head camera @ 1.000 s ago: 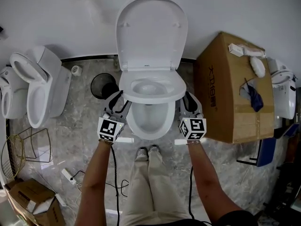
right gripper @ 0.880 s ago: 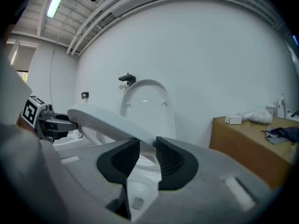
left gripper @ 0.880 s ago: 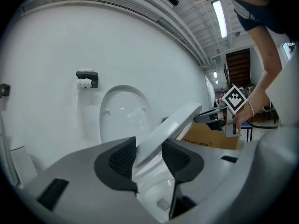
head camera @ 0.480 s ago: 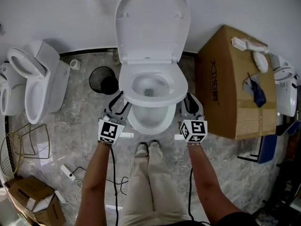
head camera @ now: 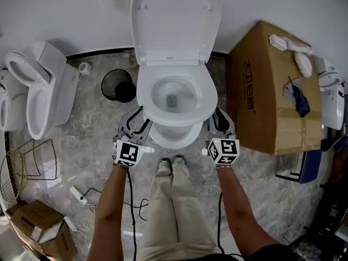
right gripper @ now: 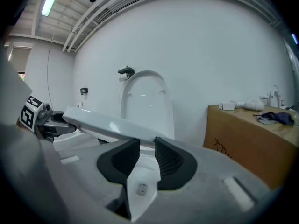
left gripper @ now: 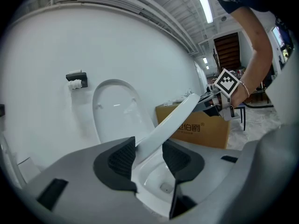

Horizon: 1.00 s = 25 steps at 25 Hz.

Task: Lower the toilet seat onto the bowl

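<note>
Gripping the white plastic toilet seat (head camera: 144, 99) at both front sides, your left gripper (head camera: 137, 118) and right gripper (head camera: 217, 117) each clamp its rim. It hangs tilted above the white ceramic bowl (head camera: 173, 137).

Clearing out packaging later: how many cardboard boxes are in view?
2. A large cardboard box stands right of the middle toilet; a small cardboard box sits on the floor at the head view's lower left. Others may lie out of frame.

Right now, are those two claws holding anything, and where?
Yes: the toilet seat. The left gripper clamps its left edge, the right gripper its right edge.
</note>
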{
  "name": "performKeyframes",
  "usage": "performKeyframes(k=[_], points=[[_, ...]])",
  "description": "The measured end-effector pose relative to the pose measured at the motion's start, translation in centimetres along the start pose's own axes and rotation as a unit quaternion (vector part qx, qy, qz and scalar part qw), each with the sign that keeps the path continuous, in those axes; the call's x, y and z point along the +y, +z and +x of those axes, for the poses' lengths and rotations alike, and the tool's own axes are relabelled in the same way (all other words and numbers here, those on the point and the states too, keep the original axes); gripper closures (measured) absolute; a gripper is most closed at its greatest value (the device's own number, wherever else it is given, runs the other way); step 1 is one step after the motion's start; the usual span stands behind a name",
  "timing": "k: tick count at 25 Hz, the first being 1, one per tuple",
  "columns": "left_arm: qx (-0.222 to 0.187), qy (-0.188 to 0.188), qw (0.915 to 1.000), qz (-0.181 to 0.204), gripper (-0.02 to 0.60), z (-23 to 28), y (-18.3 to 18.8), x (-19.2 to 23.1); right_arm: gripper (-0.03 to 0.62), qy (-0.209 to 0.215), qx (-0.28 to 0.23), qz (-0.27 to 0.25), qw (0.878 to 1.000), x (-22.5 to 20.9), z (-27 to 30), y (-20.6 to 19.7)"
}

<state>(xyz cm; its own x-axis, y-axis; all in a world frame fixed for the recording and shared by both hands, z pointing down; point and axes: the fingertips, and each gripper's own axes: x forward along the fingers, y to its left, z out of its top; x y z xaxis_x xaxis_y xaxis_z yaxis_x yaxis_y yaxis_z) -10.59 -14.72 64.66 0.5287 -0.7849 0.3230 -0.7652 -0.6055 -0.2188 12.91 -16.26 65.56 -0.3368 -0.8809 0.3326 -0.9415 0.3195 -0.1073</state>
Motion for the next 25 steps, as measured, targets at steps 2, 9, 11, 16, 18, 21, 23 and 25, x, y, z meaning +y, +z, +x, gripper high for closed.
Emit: performKeyframes(k=[2, 9, 11, 16, 18, 21, 23, 25], points=[[0.010, 0.001, 0.9999, 0.012, 0.422, -0.2, -0.6, -0.1, 0.494, 0.000, 0.005, 0.000, 1.000, 0.0, -0.1, -0.6], [0.027, -0.007, 0.9991, 0.031, 0.417, -0.7, -2.4, -1.5, 0.496, -0.004, 0.019, 0.007, 1.000, 0.3, -0.9, -2.7], [0.032, -0.010, 0.9987, 0.038, 0.416, -0.9, -3.0, -1.9, 0.496, -0.003, 0.025, 0.018, 1.000, 0.4, -1.0, -3.5], [0.047, -0.015, 0.9968, 0.063, 0.413, -1.2, -4.4, -3.1, 0.493, 0.017, 0.057, 0.139, 0.989, 0.3, -2.4, -7.1], [0.052, -0.018, 0.9963, 0.066, 0.413, -1.3, -4.5, -3.5, 0.474, 0.054, 0.061, 0.207, 0.975, 0.9, -3.4, -8.3], [0.057, -0.023, 0.9953, 0.074, 0.410, -1.5, -5.1, -4.1, 0.396, 0.112, 0.053, 0.334, 0.934, 1.9, -4.5, -9.1], [0.060, -0.025, 0.9944, 0.083, 0.408, -1.5, -5.6, -4.4, 0.364, 0.143, 0.042, 0.431, 0.890, 2.3, -4.9, -9.0], [0.060, -0.024, 0.9942, 0.087, 0.408, -1.6, -5.9, -4.4, 0.356, 0.162, 0.036, 0.514, 0.842, 2.9, -4.8, -9.0]])
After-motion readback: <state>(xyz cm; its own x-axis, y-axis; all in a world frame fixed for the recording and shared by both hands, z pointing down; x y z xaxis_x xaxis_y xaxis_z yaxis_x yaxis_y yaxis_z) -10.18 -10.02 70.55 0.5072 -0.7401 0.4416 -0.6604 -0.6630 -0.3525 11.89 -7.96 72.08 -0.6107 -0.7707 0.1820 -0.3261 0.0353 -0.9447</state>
